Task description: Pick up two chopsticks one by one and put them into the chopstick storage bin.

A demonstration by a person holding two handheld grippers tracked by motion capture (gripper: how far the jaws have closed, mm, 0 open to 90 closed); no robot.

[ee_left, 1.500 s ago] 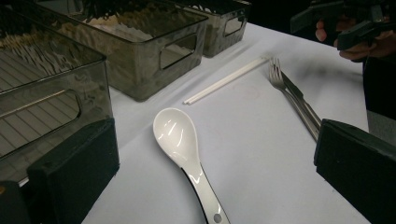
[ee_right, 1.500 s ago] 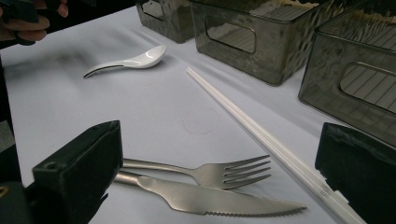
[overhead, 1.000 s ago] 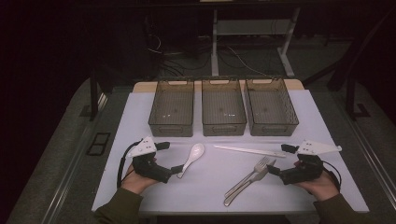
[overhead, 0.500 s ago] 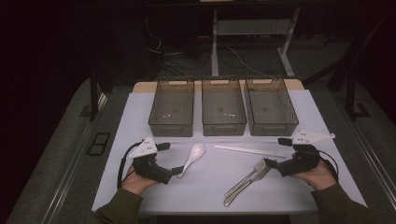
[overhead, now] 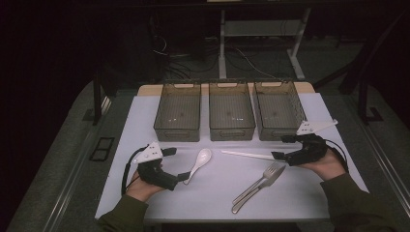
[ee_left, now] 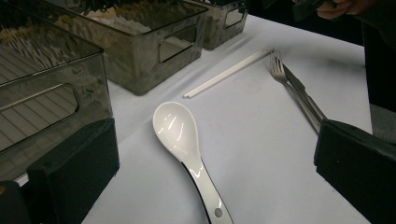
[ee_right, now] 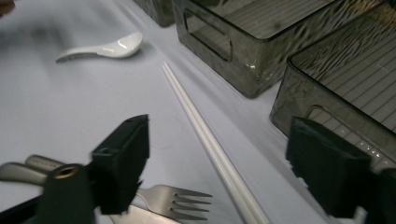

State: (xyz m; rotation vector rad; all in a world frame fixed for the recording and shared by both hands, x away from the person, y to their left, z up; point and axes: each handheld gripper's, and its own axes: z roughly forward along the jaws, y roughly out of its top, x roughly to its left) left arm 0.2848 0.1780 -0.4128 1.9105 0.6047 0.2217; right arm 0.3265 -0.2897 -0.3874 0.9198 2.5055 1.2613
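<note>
A white ceramic spoon (overhead: 200,161) (ee_left: 176,128) lies on the white table, bowl pointing away. My left gripper (overhead: 178,163) (ee_left: 212,158) rests open around the spoon's handle end without touching it. A pair of white chopsticks (overhead: 246,154) (ee_right: 196,116) lies to the spoon's right. My right gripper (overhead: 281,147) (ee_right: 224,163) hovers at their right end. Its jaws have just been closing but stand apart on either side of the chopsticks, with the pads off them. A metal fork (overhead: 270,174) (ee_right: 173,200) and knife (overhead: 244,198) lie side by side nearer the front edge.
Three smoky transparent bins stand in a row at the back: left (overhead: 176,134), middle (overhead: 232,134), right (overhead: 275,133). The right bin's wall (ee_right: 327,93) is close beside my right gripper. The table's front edge (overhead: 212,218) lies just below the hands.
The right hand has moved from beside the fork up and toward the chopsticks' right end, and its jaws stand narrower. The left hand and the cutlery have not moved.
</note>
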